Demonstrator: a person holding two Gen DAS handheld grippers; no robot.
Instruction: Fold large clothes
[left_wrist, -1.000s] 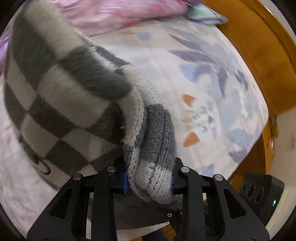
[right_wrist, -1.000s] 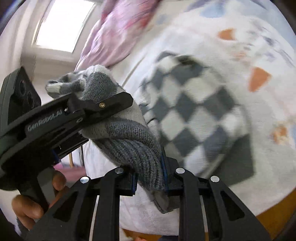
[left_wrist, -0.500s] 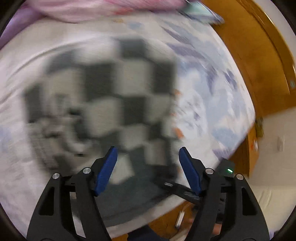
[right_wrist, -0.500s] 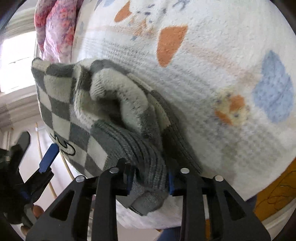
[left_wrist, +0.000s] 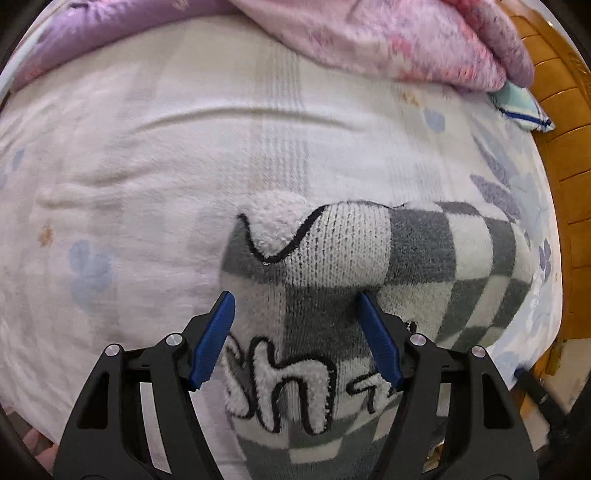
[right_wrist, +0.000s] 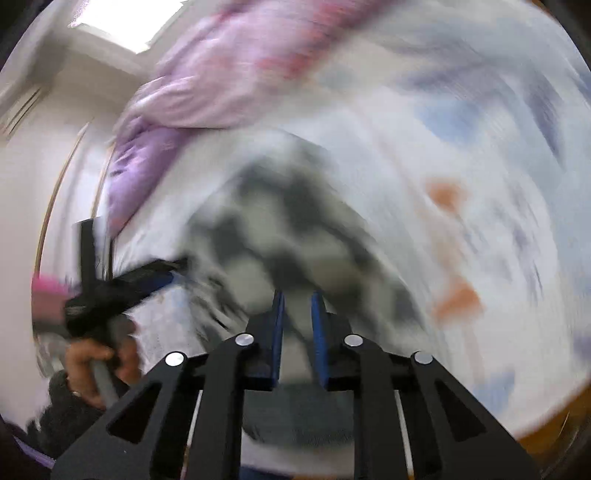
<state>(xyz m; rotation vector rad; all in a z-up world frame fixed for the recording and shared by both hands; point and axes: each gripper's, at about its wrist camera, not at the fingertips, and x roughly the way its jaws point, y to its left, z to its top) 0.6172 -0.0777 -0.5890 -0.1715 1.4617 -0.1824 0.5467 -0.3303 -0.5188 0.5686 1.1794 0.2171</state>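
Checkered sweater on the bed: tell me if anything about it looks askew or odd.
The checkered sweater lies bunched on the bedsheet, not flat: a white fleecy flap curls up at its far edge, showing the ribbed inner side. The left claw stands open over it. The right wrist view is too blurred to add detail.

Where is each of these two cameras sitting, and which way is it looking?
Left wrist view: sits on the left gripper, looking steeply down past its open blue pads at the checked sweater on the bedspread.
Right wrist view: sits on the right gripper, looking down, heavily blurred; its pads stand close together, and whether they pinch cloth is unclear. The person's left hand shows holding the other gripper.
Shared: the sweater, the bedspread and the pink quilt.
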